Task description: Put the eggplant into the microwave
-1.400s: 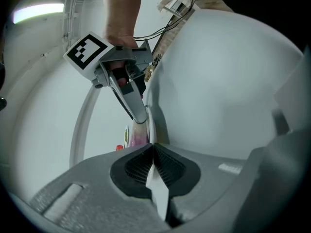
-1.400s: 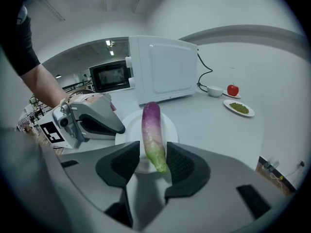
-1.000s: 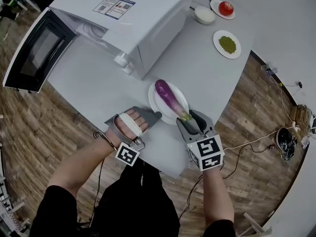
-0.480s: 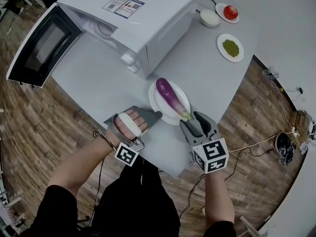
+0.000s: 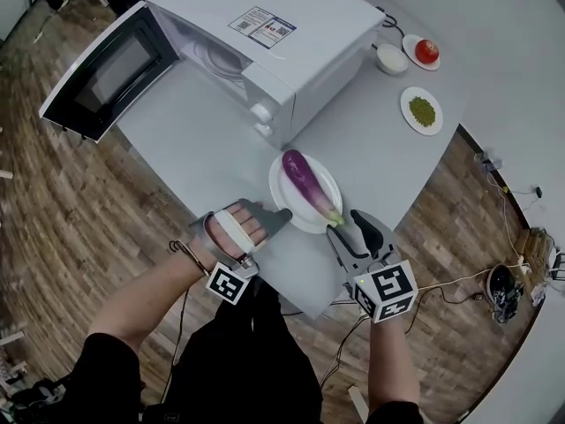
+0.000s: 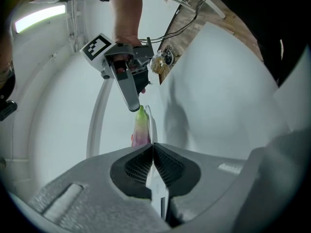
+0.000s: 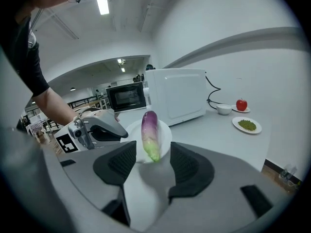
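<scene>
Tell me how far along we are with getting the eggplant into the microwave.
Done: the microwave has its door standing open. In hand: the right gripper, jaws just opened wide, is lined up on the green end of the eggplant without gripping it; the left gripper is shut by the rim of the plate. Left: grasp the eggplant, which lies on the plate, and carry it inside.

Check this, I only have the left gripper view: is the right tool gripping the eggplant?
Observer: No. The right tool has just been opening; its jaws stand wide, the eggplant's green end between them, pads clear of it.
Operator: Microwave ready?
Observer: In the head view the microwave door stands open.
Operator: Anything else on the table?
Observer: Beyond the microwave, a white bowl, an apple and small green beans.
</scene>
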{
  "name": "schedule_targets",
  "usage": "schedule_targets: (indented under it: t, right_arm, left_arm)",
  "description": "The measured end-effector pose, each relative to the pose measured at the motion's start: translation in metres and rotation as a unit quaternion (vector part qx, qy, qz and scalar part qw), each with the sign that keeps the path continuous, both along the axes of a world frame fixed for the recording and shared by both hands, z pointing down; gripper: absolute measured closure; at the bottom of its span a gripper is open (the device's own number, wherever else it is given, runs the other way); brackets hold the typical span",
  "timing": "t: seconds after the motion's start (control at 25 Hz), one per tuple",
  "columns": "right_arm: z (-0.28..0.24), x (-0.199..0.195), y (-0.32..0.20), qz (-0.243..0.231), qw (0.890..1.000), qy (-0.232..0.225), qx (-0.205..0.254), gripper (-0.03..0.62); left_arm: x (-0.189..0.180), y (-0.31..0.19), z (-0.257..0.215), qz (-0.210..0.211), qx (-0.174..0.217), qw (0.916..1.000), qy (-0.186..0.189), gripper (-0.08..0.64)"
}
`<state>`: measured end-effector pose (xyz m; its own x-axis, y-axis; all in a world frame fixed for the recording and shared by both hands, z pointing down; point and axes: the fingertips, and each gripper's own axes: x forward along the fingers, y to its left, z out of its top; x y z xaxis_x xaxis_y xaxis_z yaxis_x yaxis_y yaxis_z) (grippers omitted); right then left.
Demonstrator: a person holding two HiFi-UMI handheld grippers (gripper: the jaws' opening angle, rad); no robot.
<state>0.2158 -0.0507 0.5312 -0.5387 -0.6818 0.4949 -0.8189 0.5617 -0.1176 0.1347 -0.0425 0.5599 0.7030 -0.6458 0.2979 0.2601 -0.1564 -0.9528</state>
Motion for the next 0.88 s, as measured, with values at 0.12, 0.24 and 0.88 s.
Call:
schedule_targets:
  t: [0.12, 0.24, 0.88]
  right_arm:
    - [-0.014, -0.009, 0.0, -0.014, 1.0, -0.005, 0.009, 0.368]
    - [-0.028, -0.022, -0.005, -0.029, 0.999, -0.013, 0.029, 0.368]
    - [-0.084, -0.136, -0.032, -0.067, 0.994, -0.041, 0.077, 0.413]
  left_arm:
    - [-0.01, 0.002, -0.009, -0.016, 0.0, 0.9999, 0.001, 0.545]
    - [-0.022, 0.001, -0.017, -0.033, 0.003, 0.9995, 0.001, 0.545]
    - [-0.134, -0.028, -0.072, -0.09, 0.025, 0.9956, -0.006, 0.545]
